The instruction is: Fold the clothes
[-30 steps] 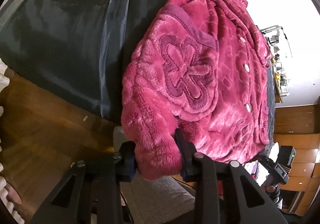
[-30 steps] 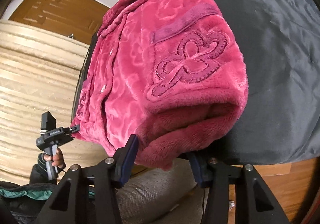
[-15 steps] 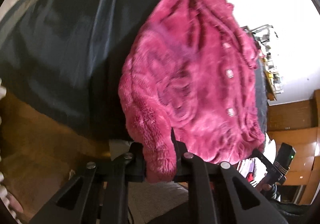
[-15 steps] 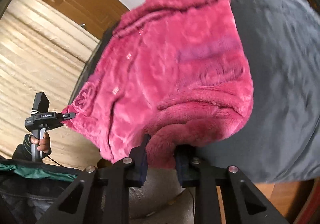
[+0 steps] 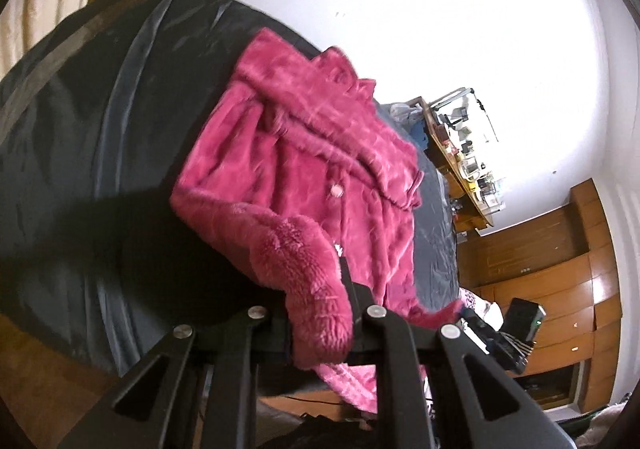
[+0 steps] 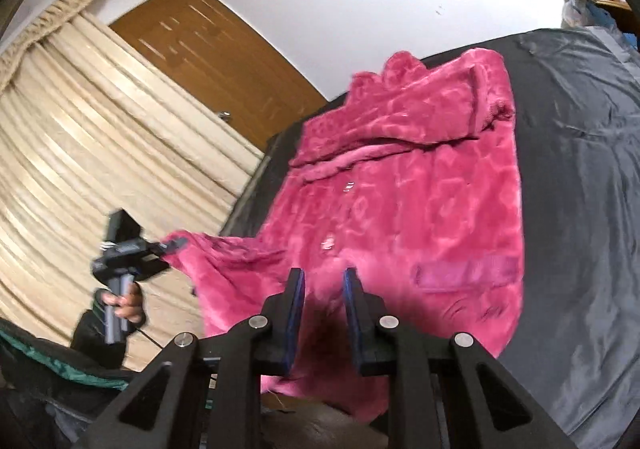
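Your garment lies spread on the bed cover, its collar end toward the far wall. Its near hem hangs off the bed edge between your right gripper and your left gripper. Curtains hang left of the bed, a door behind them.

Around you: dark bedsheet over bed, cream curtain, wooden door, cluttered shelf, wooden cabinets.
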A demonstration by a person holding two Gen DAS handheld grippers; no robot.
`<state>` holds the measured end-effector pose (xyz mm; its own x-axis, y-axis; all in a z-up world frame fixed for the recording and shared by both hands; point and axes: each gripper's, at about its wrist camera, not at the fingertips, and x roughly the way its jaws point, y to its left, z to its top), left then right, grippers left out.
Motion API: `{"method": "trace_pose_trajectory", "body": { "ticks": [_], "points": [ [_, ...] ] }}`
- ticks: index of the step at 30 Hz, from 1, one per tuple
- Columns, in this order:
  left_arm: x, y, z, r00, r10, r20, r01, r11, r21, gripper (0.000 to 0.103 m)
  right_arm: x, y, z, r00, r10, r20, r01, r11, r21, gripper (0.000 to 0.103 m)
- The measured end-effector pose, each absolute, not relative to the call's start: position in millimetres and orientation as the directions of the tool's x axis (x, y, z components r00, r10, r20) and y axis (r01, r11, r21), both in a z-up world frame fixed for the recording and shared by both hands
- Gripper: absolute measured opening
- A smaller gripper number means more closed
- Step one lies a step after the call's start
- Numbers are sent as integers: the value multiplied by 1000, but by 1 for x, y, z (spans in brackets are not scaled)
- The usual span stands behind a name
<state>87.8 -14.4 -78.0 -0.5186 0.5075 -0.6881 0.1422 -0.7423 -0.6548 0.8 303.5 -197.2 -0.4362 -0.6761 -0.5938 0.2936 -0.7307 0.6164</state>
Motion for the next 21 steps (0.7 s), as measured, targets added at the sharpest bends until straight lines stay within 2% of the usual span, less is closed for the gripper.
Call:
{"method": "trace_pose_trajectory", "body": {
  "ticks": [5, 7, 8, 9, 11, 15, 21],
  "points": [
    [69, -22, -83, -504, 512, -695, 160, -736, -658, 18, -5, 320, -223, -402, -596, -696, 198, -798, 569, 23],
    [61, -26, -88, -500, 514, -697, 176, -728, -663, 18, -2, 329, -233, -390, -559, -732, 162, -824, 543, 27],
    [57, -27, -88, -501, 516, -695, 174, -727, -664, 18, 2, 336, -236, -387, -538, -749, 146, -838, 526, 34],
    [53, -27, -88, -501, 518, -694, 173, -726, -666, 18, 6, 342, -239, -384, -519, -764, 129, -849, 512, 55],
    [45, -28, -87, -501, 522, -690, 169, -723, -670, 18, 14, 357, -244, -372, -502, -781, 97, -858, 505, 71],
    [32, -28, -84, -502, 531, -683, 159, -719, -676, 18, 30, 377, -264, -329, -533, -780, 10, -827, 562, 71],
    [32, -26, -75, -515, 529, -675, 153, -718, -679, 18, 62, 383, -299, -265, -666, -697, -101, -699, 707, 71]
  ]
}}
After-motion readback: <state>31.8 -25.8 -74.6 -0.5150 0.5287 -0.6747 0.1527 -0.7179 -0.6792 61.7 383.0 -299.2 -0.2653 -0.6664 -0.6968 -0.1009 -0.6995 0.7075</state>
